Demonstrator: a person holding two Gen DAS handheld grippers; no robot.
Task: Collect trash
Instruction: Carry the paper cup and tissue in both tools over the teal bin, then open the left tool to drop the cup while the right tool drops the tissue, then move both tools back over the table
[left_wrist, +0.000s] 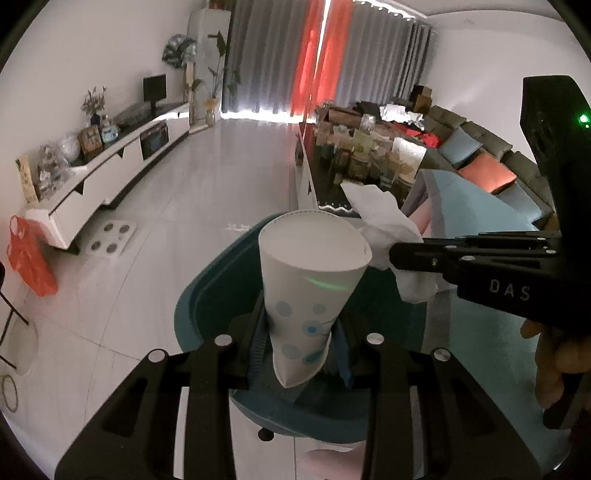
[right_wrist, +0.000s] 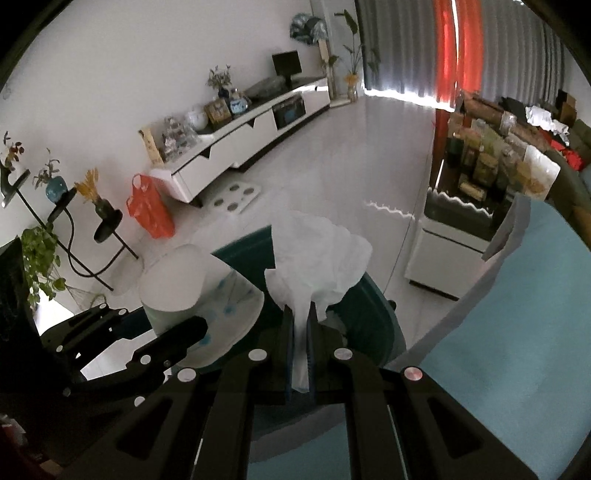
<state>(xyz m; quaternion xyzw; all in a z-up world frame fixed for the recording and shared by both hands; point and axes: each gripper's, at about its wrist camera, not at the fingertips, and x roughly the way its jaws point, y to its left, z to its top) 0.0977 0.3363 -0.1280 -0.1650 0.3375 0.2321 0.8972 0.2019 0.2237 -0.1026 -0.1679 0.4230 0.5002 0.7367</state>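
Note:
My left gripper (left_wrist: 301, 332) is shut on a white paper cup with blue dots (left_wrist: 314, 280), squashed at its base, held over a teal trash bin (left_wrist: 207, 295). My right gripper (right_wrist: 301, 325) is shut on a crumpled white tissue (right_wrist: 317, 254), also above the teal bin (right_wrist: 373, 314). In the left wrist view the right gripper (left_wrist: 395, 254) comes in from the right with the tissue (left_wrist: 384, 218) beside the cup's rim. In the right wrist view the left gripper (right_wrist: 192, 328) and the cup (right_wrist: 199, 288) sit at the left.
A light blue cloth-covered surface (right_wrist: 517, 332) lies to the right of the bin. A low cluttered table (left_wrist: 354, 155) and a sofa (left_wrist: 491, 162) stand beyond. A white TV cabinet (left_wrist: 110, 162), an orange plastic bag (left_wrist: 29, 258) and a plant stand (right_wrist: 74, 221) line the left wall.

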